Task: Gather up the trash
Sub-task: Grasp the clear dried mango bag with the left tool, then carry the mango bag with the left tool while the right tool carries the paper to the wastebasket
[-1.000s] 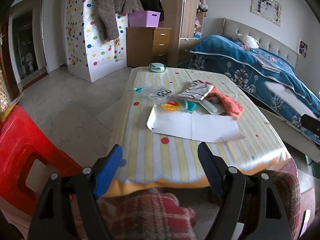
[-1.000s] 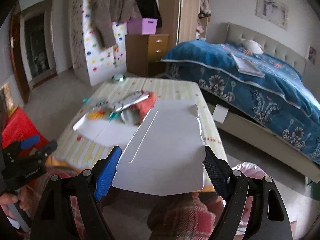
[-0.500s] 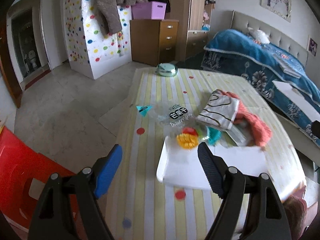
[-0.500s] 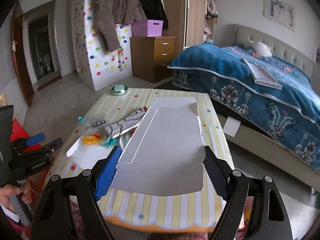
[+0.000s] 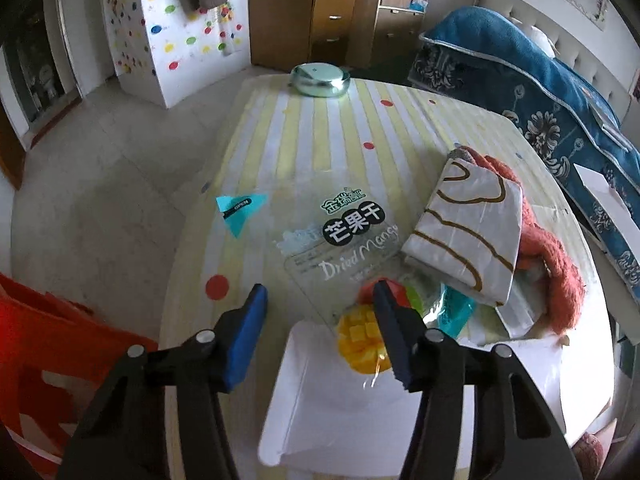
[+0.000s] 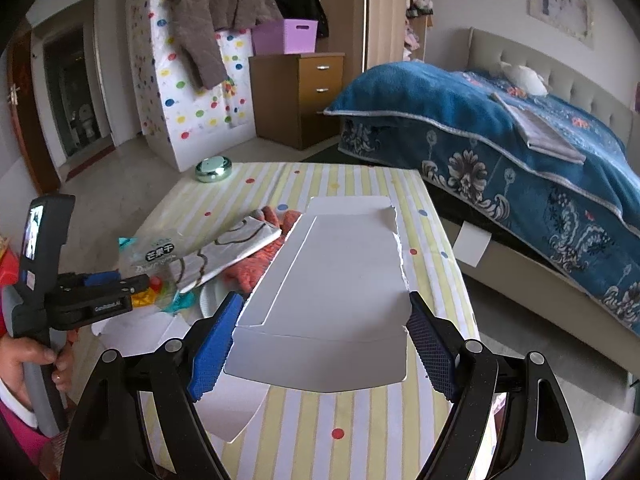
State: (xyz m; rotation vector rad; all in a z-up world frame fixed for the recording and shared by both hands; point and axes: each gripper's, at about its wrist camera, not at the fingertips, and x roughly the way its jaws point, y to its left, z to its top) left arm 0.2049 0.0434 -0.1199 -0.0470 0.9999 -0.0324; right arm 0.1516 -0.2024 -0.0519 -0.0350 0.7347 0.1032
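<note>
the task looked barely begun. the right claw [image 6: 320,340] held a flattened white cardboard piece [image 6: 336,280] between its spread jaws, its two side edges pressed against the pads, above the striped counter [image 6: 360,420]. the left claw [image 5: 318,324] hung wide open, holding nothing, just over a clear dried mango wrapper [image 5: 344,248] that lay flat on the counter. beside the wrapper sat a small teal scrap [image 5: 240,212], a folded white bag with brown lines [image 5: 468,236], an orange cloth [image 5: 552,264] under it, and more white card [image 5: 320,408] at the near edge. all of this was still to be gathered. no bin was visible. the wrapper lay near the counter's left edge, with bare floor [image 5: 100,200] beyond. a red chair [image 5: 40,340] stood close at the near left, and a bed [image 6: 520,152] crowded the right side.
</note>
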